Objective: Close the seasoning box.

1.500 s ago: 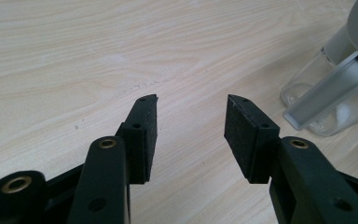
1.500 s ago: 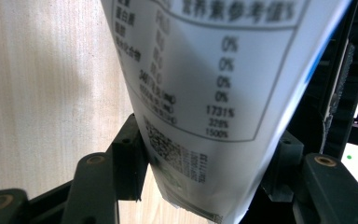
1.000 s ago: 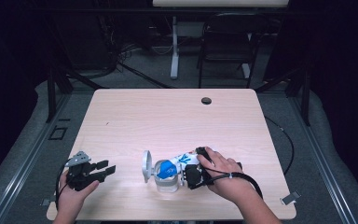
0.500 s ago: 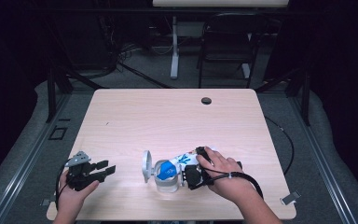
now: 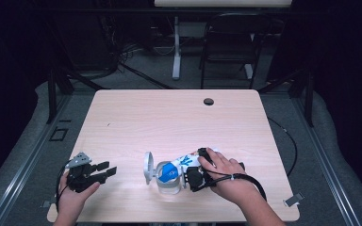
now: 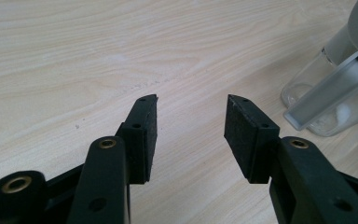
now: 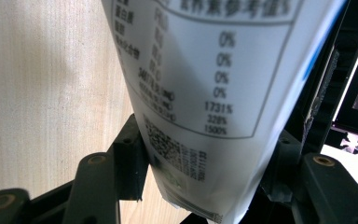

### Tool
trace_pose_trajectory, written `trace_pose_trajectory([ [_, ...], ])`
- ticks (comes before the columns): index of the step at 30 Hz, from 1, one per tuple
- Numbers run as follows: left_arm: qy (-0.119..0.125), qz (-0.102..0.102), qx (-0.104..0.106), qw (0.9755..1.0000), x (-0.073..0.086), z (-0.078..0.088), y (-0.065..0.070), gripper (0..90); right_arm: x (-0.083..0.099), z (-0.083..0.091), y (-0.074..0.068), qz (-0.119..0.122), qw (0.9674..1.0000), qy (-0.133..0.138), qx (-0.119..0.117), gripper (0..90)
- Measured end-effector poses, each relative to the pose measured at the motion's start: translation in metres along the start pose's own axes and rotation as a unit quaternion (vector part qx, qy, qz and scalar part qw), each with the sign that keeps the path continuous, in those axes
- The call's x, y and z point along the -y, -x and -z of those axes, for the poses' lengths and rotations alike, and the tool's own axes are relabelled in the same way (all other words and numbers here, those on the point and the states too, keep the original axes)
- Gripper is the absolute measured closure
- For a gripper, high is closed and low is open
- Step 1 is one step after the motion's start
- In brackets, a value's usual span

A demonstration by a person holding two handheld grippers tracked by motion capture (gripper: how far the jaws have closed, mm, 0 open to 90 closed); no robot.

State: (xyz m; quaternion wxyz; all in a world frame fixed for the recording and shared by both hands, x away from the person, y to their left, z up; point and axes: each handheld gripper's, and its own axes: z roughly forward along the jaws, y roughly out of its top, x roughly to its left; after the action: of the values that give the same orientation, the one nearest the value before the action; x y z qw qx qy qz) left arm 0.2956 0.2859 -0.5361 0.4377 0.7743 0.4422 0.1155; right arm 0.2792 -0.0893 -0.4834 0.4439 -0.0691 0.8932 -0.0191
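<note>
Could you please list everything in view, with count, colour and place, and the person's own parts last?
table: one, light wood, centre of the high view
jar: one, clear, near edge of the table, with a grey lid swung open at its left
pouch: one, white and blue with printed text, tipped over the jar, held between the right jaws
grommet: one, dark, far edge of the table
chair: one, dark, on the floor beyond the table
hands: two, left and right, at the near edge
left hand-held gripper: one, black, jaws apart, nothing between them
right hand-held gripper: one, black, clamped on the pouch
</note>
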Motion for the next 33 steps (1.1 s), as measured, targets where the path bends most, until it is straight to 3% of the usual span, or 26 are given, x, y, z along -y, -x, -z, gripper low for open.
trace_pose_trajectory([
  [11, -0.007, -0.003, 0.001, 1.0, -0.0008, 0.0008, 0.0003, 54.6, 0.0001, 0.0012, -0.0002, 0.0, 1.0, 0.002, 0.004, 44.4],
  [30, 0.0, 0.0, 0.0, 1.0, -0.0001, 0.0004, -0.0001, 54.6, -0.0018, 0.0042, 0.0019, 0.024, 0.9995, -0.014, 0.018, 44.7],
  [33, 0.0, -0.001, 0.0, 1.0, -0.0002, 0.0004, -0.0001, 54.6, -0.0013, 0.0026, 0.0007, 0.019, 0.9997, -0.002, 0.015, 44.7],
])
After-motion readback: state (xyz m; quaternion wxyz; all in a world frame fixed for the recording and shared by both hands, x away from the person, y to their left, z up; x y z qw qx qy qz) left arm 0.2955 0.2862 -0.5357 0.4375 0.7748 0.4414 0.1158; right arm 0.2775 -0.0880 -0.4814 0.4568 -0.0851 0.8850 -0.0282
